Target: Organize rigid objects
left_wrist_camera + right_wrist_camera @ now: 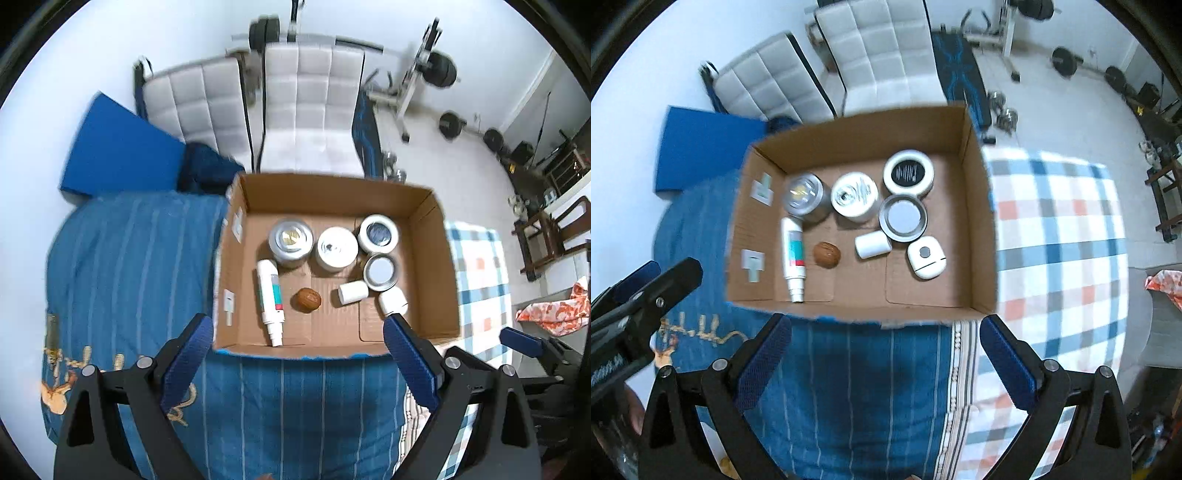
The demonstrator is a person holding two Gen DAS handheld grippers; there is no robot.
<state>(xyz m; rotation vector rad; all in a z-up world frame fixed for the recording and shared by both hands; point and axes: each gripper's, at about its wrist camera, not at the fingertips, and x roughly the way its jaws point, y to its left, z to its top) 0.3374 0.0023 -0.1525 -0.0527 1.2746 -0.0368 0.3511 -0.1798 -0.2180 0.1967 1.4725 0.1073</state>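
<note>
Left wrist view: left gripper (297, 334) spread wide, nothing between the fingers, hanging above the near rim of the cardboard box (448, 280). Right fingertip overlaps the near right corner area, just beside the white case (393, 301). Inside the box, ahead of the gripper: white tube (271, 299) lying along the left side, walnut (306, 300) mid-floor with bare cardboard all round, small white cylinder (352, 292) tipped over, four round tins (338, 249) clustered toward the far wall. Near strip of box floor open.

Right wrist view: right gripper (884, 332) also wide and empty, over the blue bedspread (849, 387) just short of the box's near edge. Checked blanket (1060, 236) to the right of the box, flat and unobstructed. Left gripper body visible low on the left, well apart. White chairs (882, 51) beyond the far wall of the box; blue pad (705, 147) ahead left.
</note>
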